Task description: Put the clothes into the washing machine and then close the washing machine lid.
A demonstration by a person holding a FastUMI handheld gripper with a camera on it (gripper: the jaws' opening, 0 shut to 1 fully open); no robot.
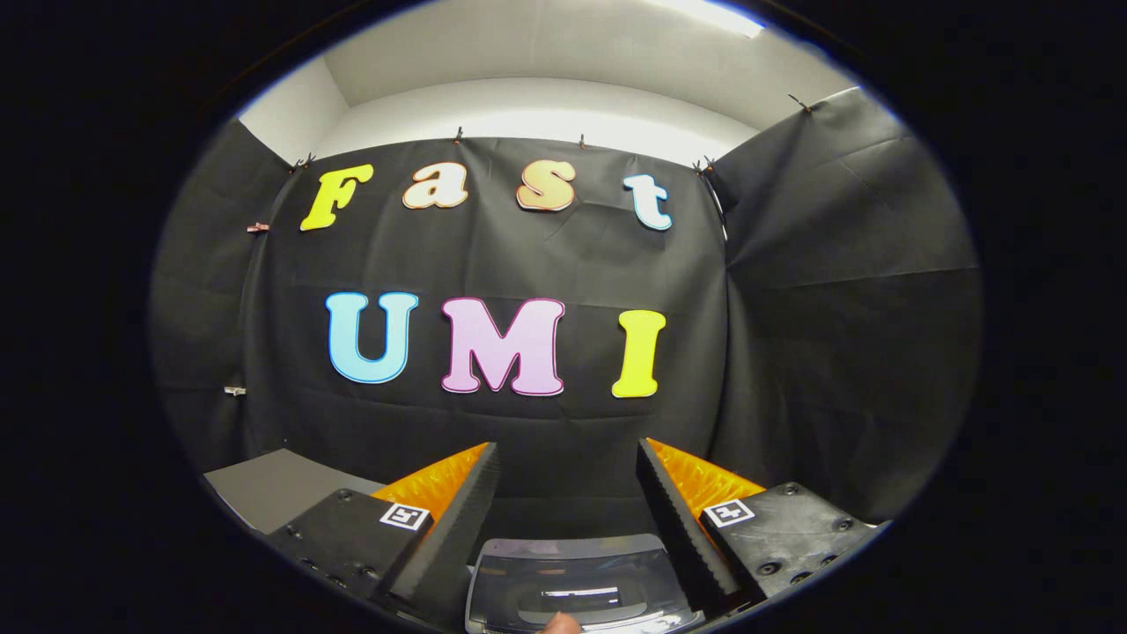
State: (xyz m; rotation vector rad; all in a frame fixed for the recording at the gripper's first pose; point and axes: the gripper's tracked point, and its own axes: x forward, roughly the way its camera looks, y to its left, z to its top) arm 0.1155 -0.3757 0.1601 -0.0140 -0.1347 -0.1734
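The gripper (pixel 568 458) is held wide open and empty before the black cloth wall (pixel 792 291), while the washing machine lid (pixel 577 581) is seen low between its fingers.

Grey tabletop (pixel 264 484) below the black cloth.

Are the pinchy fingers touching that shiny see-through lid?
Cannot tell. In the gripper view the open gripper has the glossy lid lying low between its fingers, but whether their inner edges meet it isn't clear.
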